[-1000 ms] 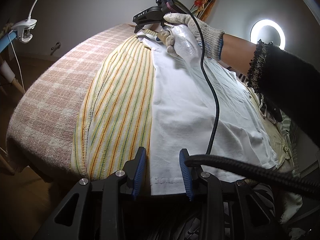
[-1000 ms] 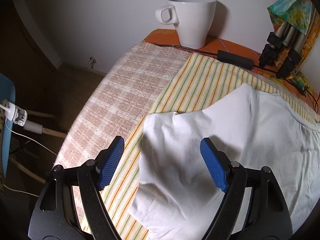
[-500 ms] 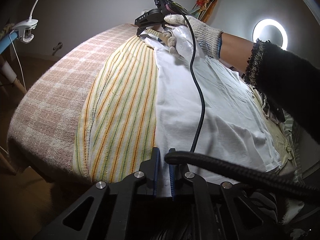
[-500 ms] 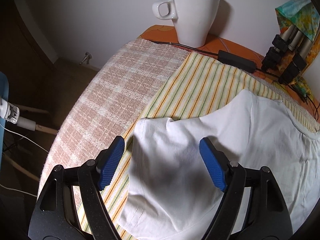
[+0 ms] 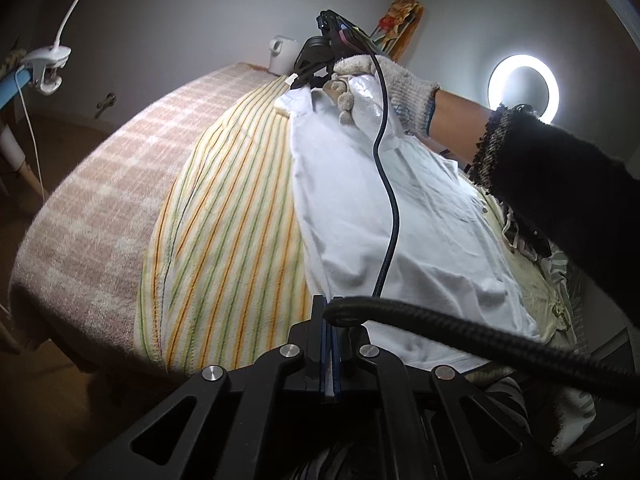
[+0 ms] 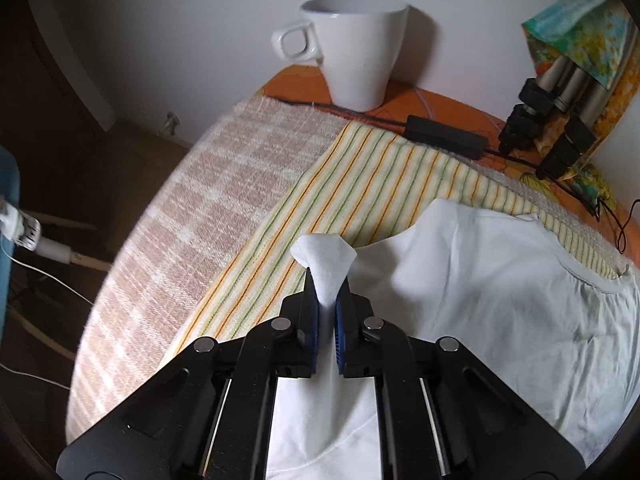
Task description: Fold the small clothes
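White shirt (image 6: 480, 288); yellow towel (image 5: 224, 240), orange-green stripes; beige-pink checked blanket (image 5: 100, 208); white mug (image 6: 356, 48)

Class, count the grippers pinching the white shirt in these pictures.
2: the left gripper grips the white shirt at its near hem; the right gripper pinches the sleeve end. None seem hidden.

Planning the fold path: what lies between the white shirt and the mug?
In the right wrist view, striped cloth and a black cable box lie between shirt and mug.
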The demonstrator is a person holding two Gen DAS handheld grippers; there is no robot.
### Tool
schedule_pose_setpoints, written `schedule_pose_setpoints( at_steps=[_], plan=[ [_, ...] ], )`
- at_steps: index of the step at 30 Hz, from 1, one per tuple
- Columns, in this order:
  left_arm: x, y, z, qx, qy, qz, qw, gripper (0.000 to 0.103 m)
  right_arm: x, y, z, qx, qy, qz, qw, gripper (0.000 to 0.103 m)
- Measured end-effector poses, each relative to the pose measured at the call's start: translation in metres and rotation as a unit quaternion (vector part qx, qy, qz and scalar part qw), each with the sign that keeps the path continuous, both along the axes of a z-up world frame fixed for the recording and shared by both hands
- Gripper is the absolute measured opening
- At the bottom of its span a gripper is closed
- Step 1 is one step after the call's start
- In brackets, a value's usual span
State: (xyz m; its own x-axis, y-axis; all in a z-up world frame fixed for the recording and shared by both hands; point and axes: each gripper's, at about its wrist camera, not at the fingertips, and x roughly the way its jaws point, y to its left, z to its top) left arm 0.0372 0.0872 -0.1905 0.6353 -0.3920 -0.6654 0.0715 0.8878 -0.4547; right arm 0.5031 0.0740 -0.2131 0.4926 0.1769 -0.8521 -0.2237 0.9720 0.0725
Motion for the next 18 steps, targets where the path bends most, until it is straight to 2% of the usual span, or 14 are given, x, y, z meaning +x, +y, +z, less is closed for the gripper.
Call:
schedule_pose_setpoints(
  at_steps=[5, 12, 15, 18],
  plan=[
    [0.0, -0.014, 0.013, 0.006, -0.013, -0.016, 0.9998, 0.0, -0.006, -0.027, 0.018, 0.062, -0.015, -0.003, 0.998, 0.007],
    [0.004, -0.055, 0.03, 0.032, -0.032, -0.065, 0.9969, 0.0, -0.018, -0.078, 0.039, 0.162, -0.047, -0.006, 0.986, 0.007],
    [0.01, -0.075, 0.031, 0.04, -0.029, -0.091, 0.9946, 0.0, -0.02, -0.107, 0.043, 0.195, -0.054, -0.023, 0.979, 0.007],
    [0.013, -0.097, 0.029, 0.048, -0.025, -0.118, 0.9916, 0.0, -0.024, -0.139, 0.042, 0.208, -0.058, -0.043, 0.976, 0.007]
  ],
)
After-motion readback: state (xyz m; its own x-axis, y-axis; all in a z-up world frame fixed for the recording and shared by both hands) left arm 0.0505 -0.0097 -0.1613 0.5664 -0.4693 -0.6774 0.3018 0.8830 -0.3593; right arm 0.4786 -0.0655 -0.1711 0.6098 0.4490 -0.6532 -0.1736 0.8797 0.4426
